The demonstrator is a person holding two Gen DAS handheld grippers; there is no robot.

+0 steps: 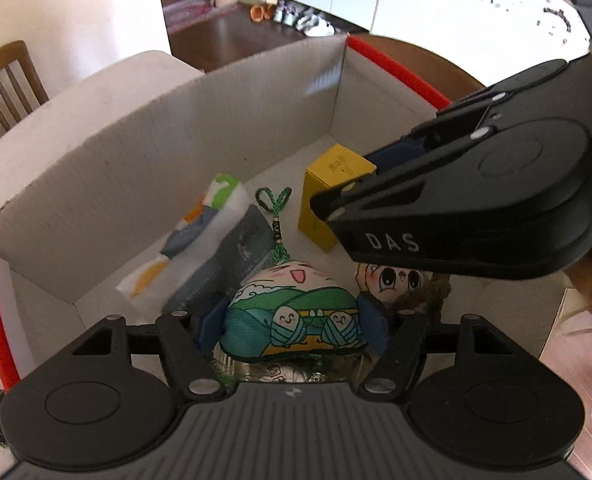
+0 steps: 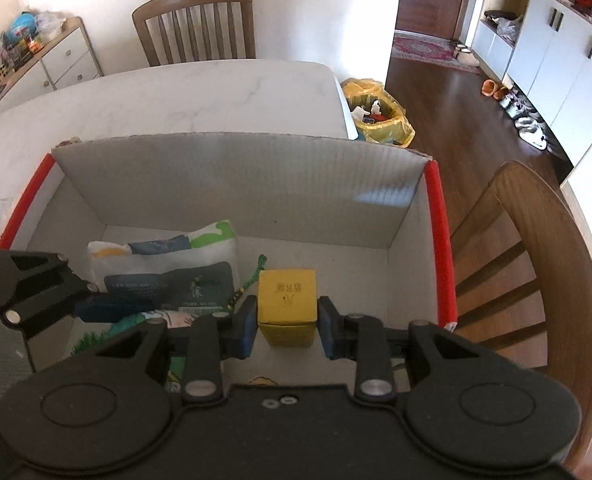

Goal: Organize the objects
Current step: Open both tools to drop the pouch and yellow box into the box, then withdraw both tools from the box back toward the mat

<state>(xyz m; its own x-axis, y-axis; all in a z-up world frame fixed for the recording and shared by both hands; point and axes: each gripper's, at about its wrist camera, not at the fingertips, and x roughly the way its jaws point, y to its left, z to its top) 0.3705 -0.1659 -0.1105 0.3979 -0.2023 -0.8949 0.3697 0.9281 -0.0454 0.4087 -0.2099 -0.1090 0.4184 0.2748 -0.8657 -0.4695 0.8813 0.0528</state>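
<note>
The left gripper's (image 1: 294, 326) blue-padded fingers (image 1: 371, 320) stood wide, one against each flank of a plush dumpling charm (image 1: 296, 312), a green and white pillow with smiling faces printed on it; they pinched it low inside the cardboard box (image 1: 144, 168). Its green braided cord (image 1: 276, 216) ran up across the box floor. The right gripper's (image 2: 286, 326) fingers (image 2: 247, 330) were drawn closer together, clamped on the two sides of a small yellow carton (image 2: 287, 304), which stood upright over the box floor near the right wall. Behind the charm lay a white pouch with green and orange print (image 1: 200, 232) and, overlapping it, a dark grey packet (image 1: 232, 260), both toward the left wall. A cartoon doll face with large eyes (image 1: 395, 280) peeked out just beside the charm, partly under the right gripper. The box had red strips along its side rims and rested on a white marble tabletop (image 2: 176, 96). A wooden chair (image 2: 196, 24) stood beyond the tabletop, and another chair (image 2: 535, 272) stood at the right.
</note>
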